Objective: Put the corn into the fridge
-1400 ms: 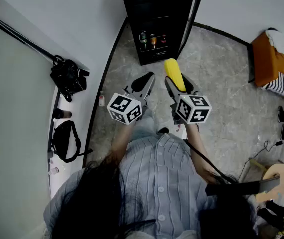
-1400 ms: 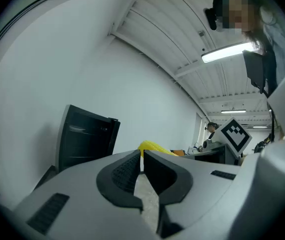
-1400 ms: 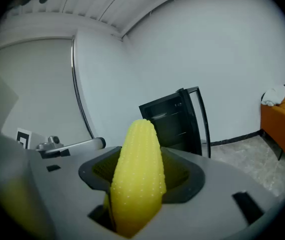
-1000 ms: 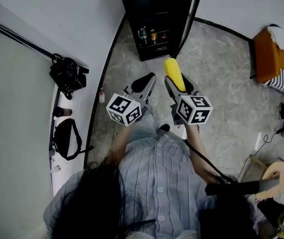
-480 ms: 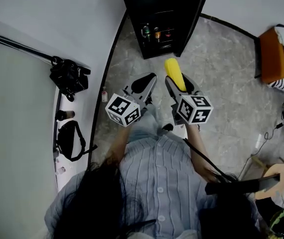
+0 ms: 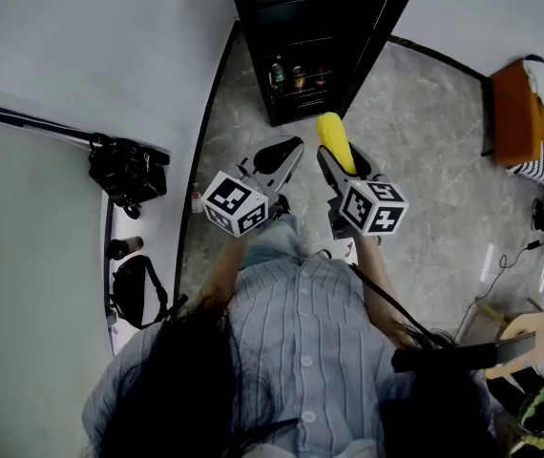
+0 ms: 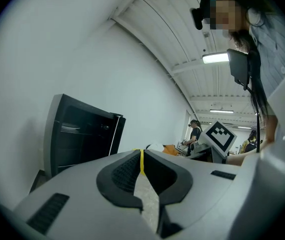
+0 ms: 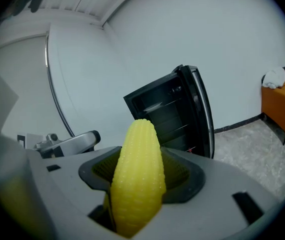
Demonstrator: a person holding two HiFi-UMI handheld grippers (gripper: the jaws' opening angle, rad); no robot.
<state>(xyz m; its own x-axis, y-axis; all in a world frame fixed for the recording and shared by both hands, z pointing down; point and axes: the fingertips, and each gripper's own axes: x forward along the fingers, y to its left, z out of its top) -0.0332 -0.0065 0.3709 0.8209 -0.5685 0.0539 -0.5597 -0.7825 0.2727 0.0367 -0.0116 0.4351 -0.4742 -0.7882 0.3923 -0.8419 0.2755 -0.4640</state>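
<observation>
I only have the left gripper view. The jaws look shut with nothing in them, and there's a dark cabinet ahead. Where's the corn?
Observer: The corn is clamped in the jaws of the right gripper, with its tip sticking out forward past them.
Operator: Is that cabinet the fridge? Is the door open?
Observer: Yes. The right gripper view shows the fridge with its door swung open to the right and the shelves exposed.
Operator: Is there anything inside already?
Observer: The head view shows a few bottles standing low in the fridge.
</observation>
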